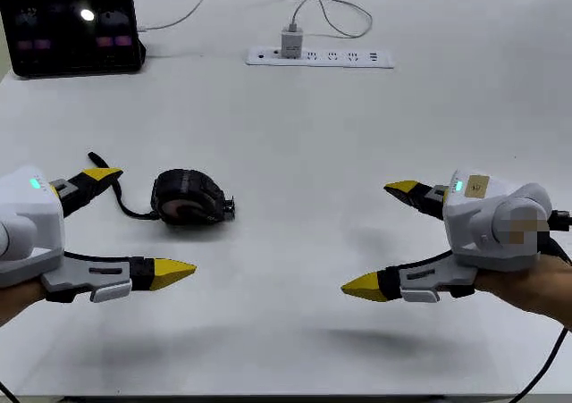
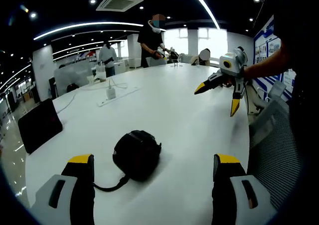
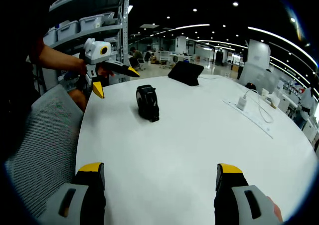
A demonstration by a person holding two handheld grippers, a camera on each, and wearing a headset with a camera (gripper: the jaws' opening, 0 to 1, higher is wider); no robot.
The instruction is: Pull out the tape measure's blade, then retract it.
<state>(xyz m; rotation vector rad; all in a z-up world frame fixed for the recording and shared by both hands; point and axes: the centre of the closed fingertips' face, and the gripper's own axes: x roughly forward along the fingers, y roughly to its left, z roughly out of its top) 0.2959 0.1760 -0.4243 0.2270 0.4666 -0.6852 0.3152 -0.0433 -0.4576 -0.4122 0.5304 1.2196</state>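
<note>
A black tape measure [image 1: 188, 198] with a wrist strap lies on the white table [image 1: 304, 117], left of centre; its blade is wound in. My left gripper [image 1: 147, 222] is open, its yellow-tipped jaws spread wide just left of the tape measure, apart from it. In the left gripper view the tape measure [image 2: 137, 154] sits ahead, between the jaws. My right gripper [image 1: 384, 238] is open at the right, well away from the tape measure [image 3: 148, 102], with nothing between its jaws.
A dark tablet [image 1: 71, 29] stands at the back left. A white power strip [image 1: 319, 57] with a charger and cable lies at the back centre. Other people stand at the table's far side [image 2: 155, 38]. A mesh chair [image 3: 42, 135] sits beside the table.
</note>
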